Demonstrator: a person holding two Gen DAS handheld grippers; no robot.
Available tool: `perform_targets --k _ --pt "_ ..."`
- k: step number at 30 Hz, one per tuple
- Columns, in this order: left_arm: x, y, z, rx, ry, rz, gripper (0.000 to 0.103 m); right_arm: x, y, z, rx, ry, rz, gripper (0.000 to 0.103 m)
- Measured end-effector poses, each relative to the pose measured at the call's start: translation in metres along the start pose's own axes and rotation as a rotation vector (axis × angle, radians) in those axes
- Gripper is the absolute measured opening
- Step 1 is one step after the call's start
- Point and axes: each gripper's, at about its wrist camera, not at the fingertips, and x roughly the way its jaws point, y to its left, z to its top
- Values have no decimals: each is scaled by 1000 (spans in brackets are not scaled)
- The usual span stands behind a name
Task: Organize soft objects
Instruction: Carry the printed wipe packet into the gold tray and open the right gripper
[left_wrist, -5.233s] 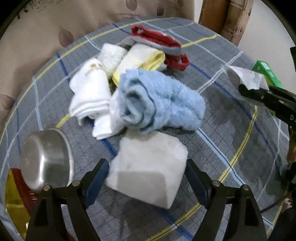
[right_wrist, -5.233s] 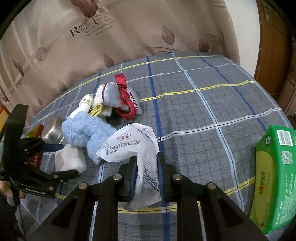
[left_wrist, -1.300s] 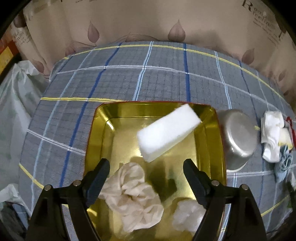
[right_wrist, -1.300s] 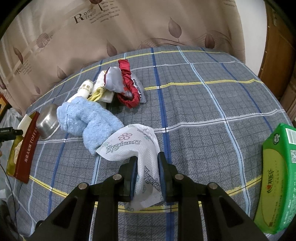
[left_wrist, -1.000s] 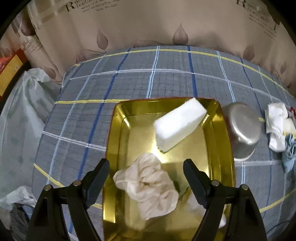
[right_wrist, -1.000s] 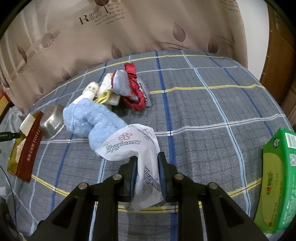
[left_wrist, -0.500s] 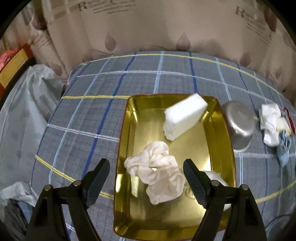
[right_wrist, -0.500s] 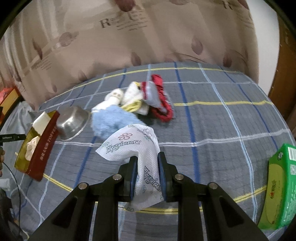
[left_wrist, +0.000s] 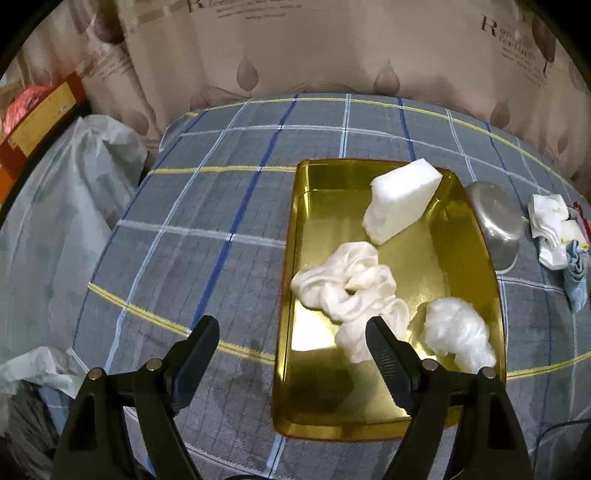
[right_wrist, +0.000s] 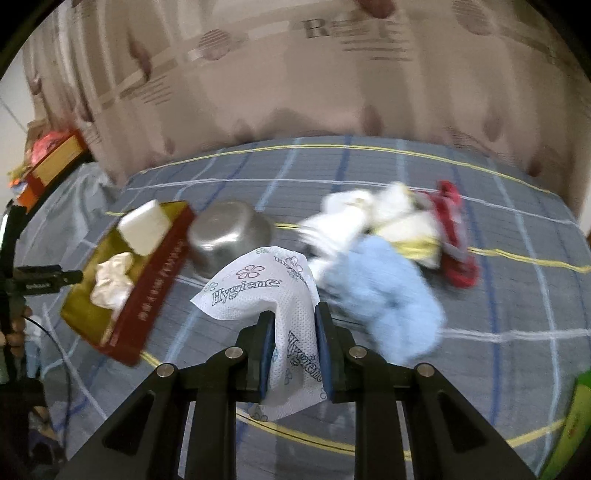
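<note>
A gold tray (left_wrist: 288, 258) with red outer walls (right_wrist: 155, 284) lies on the plaid cloth. In it are a white sponge block (left_wrist: 402, 201), a crumpled cream cloth (left_wrist: 351, 284) and a white fluffy wad (left_wrist: 458, 332). My left gripper (left_wrist: 291, 343) hangs open and empty above the tray's near left edge. My right gripper (right_wrist: 293, 325) is shut on a white tissue pack printed "Hygiene" (right_wrist: 266, 288), held above the table. Beyond it lie a blue towel (right_wrist: 388, 295), white cloths (right_wrist: 343, 218) and a red pouch (right_wrist: 454, 236), all blurred.
An upturned steel bowl (left_wrist: 495, 225) sits right beside the tray. A plastic-covered bundle (left_wrist: 48, 221) lies off the table's left edge. A beige curtain (left_wrist: 332, 48) hangs behind. A green box (right_wrist: 576, 424) sits at the far right. The other hand's gripper (right_wrist: 40, 280) shows at the left.
The left gripper has drawn back and left from the tray, leaving the sponge block in it. The right gripper has swung left with the tissue pack, bringing tray and bowl into its view.
</note>
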Motion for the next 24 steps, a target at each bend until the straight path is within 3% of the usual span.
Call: perform_targets --k 13,18,24 --pt "-8 27 -12 -46 -37 -103 84 35 117 44 -196 32 140 20" --pt "-14 23 -15 11 -50 -60 84 56 149 52 -248 60 170 20" --pt "-17 30 -15 -6 -44 -22 84 78 176 56 -296 91 187 20"
